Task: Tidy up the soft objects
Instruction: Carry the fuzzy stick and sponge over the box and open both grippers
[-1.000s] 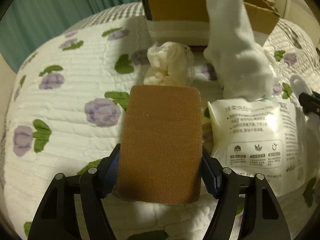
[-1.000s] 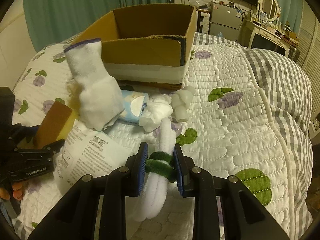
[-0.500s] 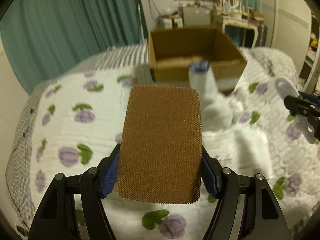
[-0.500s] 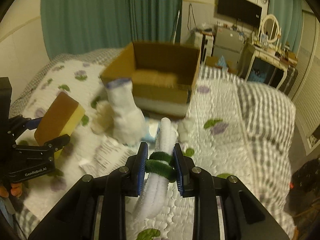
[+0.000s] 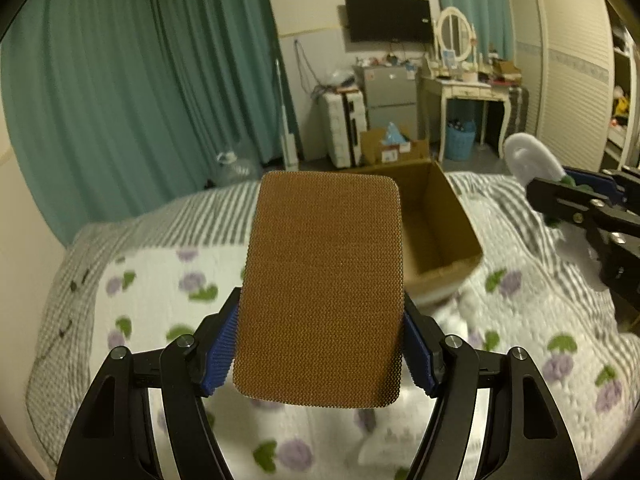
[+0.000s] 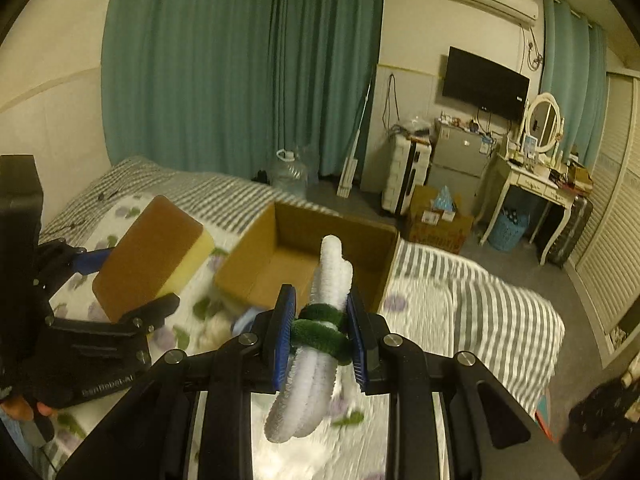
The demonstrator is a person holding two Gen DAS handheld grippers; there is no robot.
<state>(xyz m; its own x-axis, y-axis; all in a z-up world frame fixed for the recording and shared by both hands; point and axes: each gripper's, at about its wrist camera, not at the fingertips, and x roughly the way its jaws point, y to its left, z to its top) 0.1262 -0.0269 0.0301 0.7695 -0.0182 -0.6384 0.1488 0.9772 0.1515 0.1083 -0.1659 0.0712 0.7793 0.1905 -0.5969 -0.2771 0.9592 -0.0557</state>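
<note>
Both claws were clamped on something soft. At the bottom centre of the left wrist view, the left gripper (image 5: 320, 344) held a sponge (image 5: 324, 288) by its two long sides, its blue pads (image 5: 222, 344) pressed against the edges and the brown scouring face turned toward the camera. In the right wrist view the same sponge (image 6: 148, 256) appeared at centre left, lifted clear of the bed, its yellow foam layer showing under the brown top.

At the bottom centre of its own view, the right gripper (image 6: 320, 340) was closed tight on a bundle of white fuzzy sticks (image 6: 316, 344) bound by a green fuzzy wrap, the bundle running up and down between the pads. In the left wrist view that bundle's white tip (image 5: 528, 156) poked up at the right edge.

An open cardboard box (image 6: 296, 264) sat on the bed (image 6: 472, 300) beyond both grippers, just above centre in the right view and right of centre, partly behind the sponge, in the left view (image 5: 436, 220). The quilt with purple flowers (image 5: 152, 280) filled the lower left of the left view, blurred. Teal curtains (image 6: 240, 64) hung across the upper left.
</note>
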